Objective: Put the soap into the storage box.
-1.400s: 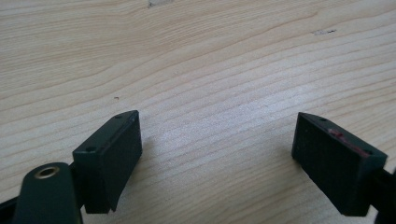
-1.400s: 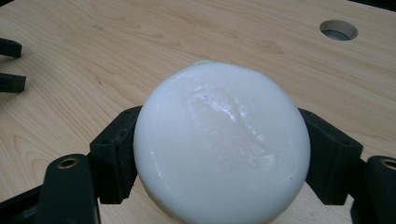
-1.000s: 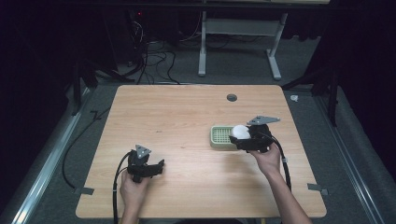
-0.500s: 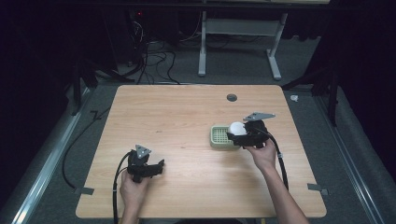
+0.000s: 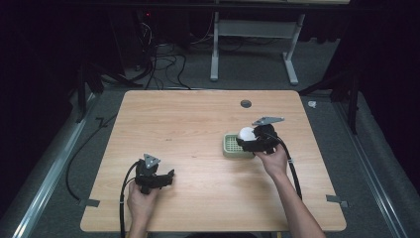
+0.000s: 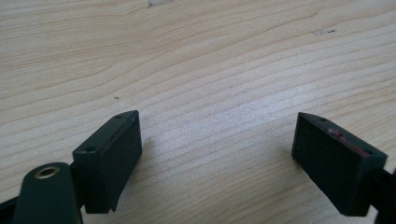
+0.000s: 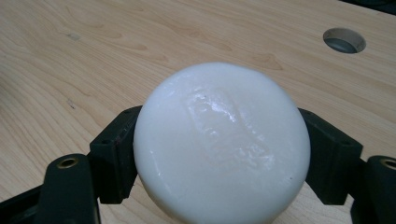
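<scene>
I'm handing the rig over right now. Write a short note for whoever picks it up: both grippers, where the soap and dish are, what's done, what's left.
Right hand-held gripper: shut on the round white bar of soap, jaws on its two sides, held over the pale green slotted plastic soap dish.
Left hand-held gripper: open, nothing between its jaws, low over the bare light wooden table near the front left.
Done: soap is gripped and at the dish.
Left: whether the soap touches the dish cannot be told. Probably lower it into the dish, open the jaws, draw back.
</scene>
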